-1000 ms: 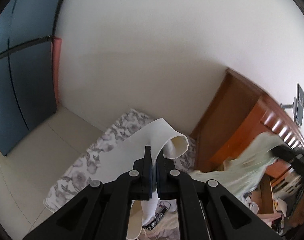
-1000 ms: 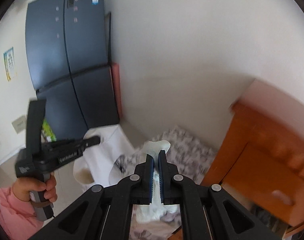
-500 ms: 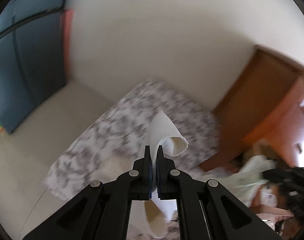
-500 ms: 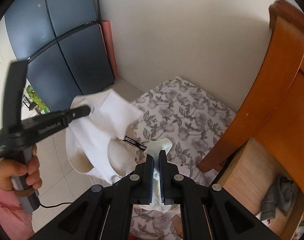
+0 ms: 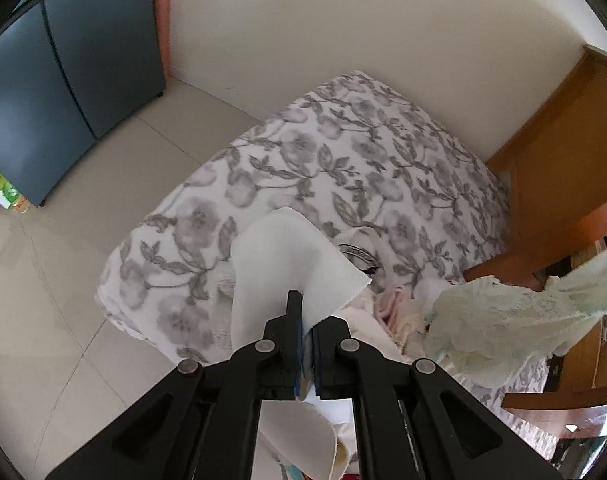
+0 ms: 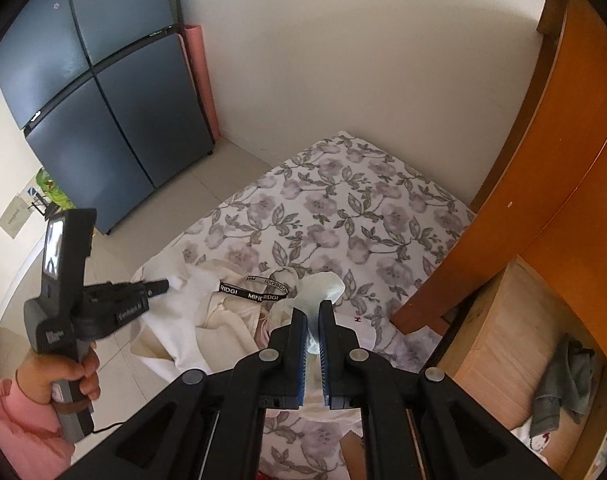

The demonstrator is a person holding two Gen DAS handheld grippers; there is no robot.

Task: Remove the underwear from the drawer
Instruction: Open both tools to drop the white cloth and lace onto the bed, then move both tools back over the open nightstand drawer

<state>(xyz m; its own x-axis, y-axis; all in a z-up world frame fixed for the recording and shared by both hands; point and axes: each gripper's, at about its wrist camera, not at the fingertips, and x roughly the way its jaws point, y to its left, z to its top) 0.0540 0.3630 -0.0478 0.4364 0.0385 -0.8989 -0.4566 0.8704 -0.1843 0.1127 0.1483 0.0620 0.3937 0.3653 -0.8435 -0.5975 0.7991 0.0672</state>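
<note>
Left claw (image 5: 306, 320) clamped on white cloth (image 5: 287, 256); the fabric folds up ahead of the tips and hangs below the jaws. Right claw (image 6: 312, 320) nearly shut, pale green lace underwear (image 6: 323, 286) pinched between the blue pads (image 6: 302, 344), a small tuft sticking out past the tips. In the left view the same green piece (image 5: 503, 324) hangs to the right of the left claw. Ahead of and below both claws: bed (image 6: 343, 216) with floral sheet, a pile of cream garments (image 6: 223, 320) on its near edge, black lettered waistband (image 6: 255, 290) on top. Drawer (image 6: 515, 344) sits open to the right of the right claw, grey cloth (image 6: 563, 388) inside. Hand (image 6: 63, 376) in pink sleeve grips the left tool, left of the right claw.
</note>
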